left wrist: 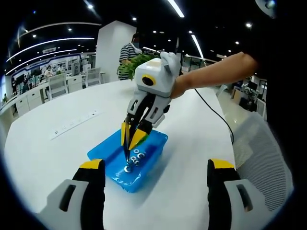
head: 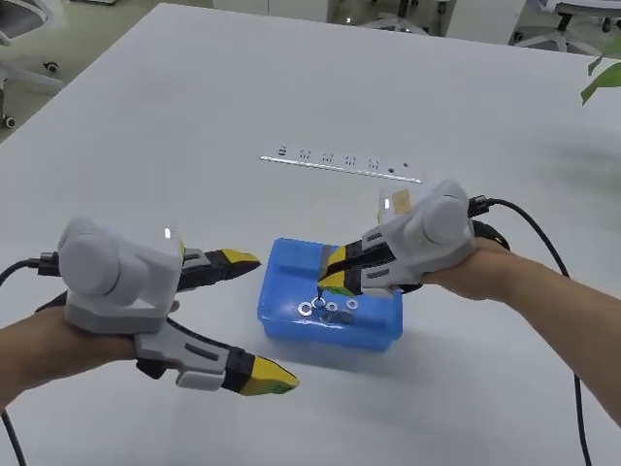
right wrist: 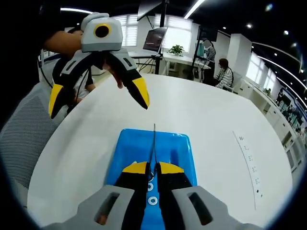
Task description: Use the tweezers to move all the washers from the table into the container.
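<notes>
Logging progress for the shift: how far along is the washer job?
Done: several washers lie in the blue container. In hand: the right gripper, shut on the tweezers, dips them into it. Left: probably little; the table around looks bare, left gripper open.

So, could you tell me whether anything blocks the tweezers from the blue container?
Nothing visible does: the tweezers in the right gripper point straight into the open blue container, over the washers inside; the left gripper is off to one side.
</notes>
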A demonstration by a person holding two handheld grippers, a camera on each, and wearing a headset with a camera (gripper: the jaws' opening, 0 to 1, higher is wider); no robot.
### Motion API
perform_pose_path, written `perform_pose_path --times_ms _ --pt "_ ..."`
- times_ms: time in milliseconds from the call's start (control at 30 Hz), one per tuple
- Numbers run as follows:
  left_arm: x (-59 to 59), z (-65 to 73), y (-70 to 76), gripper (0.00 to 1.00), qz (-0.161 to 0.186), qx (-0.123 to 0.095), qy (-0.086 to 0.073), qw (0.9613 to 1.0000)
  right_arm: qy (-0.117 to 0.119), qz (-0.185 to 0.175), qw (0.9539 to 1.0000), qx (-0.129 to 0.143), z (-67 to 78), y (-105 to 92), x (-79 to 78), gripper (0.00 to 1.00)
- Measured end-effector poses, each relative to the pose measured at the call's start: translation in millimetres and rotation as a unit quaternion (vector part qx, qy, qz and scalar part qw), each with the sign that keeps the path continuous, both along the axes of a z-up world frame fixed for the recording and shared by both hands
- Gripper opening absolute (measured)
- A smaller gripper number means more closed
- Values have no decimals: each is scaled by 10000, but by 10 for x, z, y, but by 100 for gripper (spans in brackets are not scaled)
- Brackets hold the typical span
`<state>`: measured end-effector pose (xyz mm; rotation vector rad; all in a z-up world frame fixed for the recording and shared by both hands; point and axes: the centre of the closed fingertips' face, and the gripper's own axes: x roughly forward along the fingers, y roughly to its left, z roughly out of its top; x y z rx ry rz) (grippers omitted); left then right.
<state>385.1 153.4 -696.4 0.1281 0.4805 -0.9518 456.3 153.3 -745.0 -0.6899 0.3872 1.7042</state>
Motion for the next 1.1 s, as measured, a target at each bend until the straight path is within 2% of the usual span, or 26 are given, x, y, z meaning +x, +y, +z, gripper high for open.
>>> perform_pose_path --times_ms 333,400,633,833,933,1100 --pt "263 60 -57 70 -193 193 -229 9994 30 2 10000 -8 -53 -9 9 8" --pt "341 81 -73 64 -248 258 -329 9988 26 4 10000 0 -53 -5 10 8" --pt "553 86 -109 41 -398 497 -474 9968 -1 54 10000 -25 -68 -9 12 8" --pt "656 53 -187 26 -611 656 -540 9945 -30 94 9999 -41 -67 -18 -3 8" --pt "683 4 -227 22 -793 854 -598 9914 -52 122 9999 -54 -63 -26 -4 8" --pt "717 -12 -273 16 -883 884 -601 9903 -72 140 9999 -58 -61 -37 -6 8"
